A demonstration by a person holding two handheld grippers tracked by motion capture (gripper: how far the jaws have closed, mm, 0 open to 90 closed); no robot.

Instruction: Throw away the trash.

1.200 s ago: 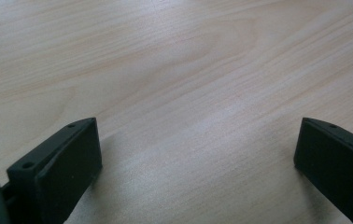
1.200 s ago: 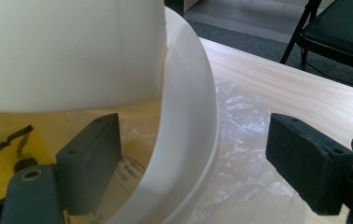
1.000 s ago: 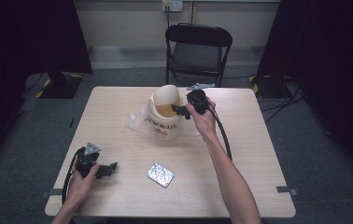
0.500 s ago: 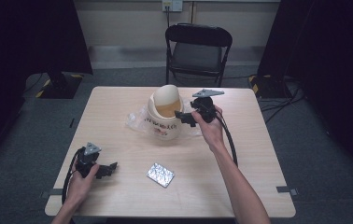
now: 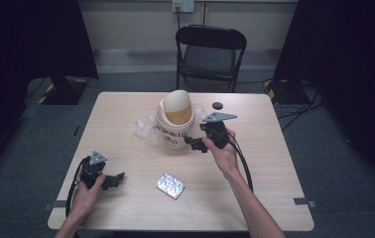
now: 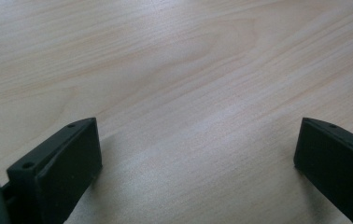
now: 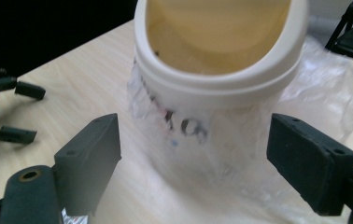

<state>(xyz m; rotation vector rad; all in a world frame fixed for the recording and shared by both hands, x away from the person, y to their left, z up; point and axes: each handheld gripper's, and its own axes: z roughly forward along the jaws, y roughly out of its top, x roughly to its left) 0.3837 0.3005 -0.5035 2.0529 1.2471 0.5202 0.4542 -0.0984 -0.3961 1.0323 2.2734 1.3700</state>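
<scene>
1. Since the earlier frame: right gripper [image 5: 194, 144] has pulled back from beside the rim of the cream bin [image 5: 174, 119] toward the person, now low at the bin's front-right side. A small dark disc [image 5: 218, 105] shows on the table [image 5: 126, 111] behind where it was. Left gripper [image 5: 117, 179] unmoved near the front-left edge.
2. Right jaws spread, nothing between them; in the right gripper view they frame the bin's lower body and the clear plastic bag [image 7: 319, 79] bunched around it.
3. Left jaws spread wide over bare wood, holding nothing.
4. Bin sits mid-table, tilted lid open, bag crumpled round its base. Foil blister pack [image 5: 170, 185] lies apart, nearer the front edge.
5. Step, my read: lining up on the bin/bag, no grip yet.
6. Next: advance the right jaws onto the bag film or bin wall, then close. Film is thin and slack, so a pinch could slip.
</scene>
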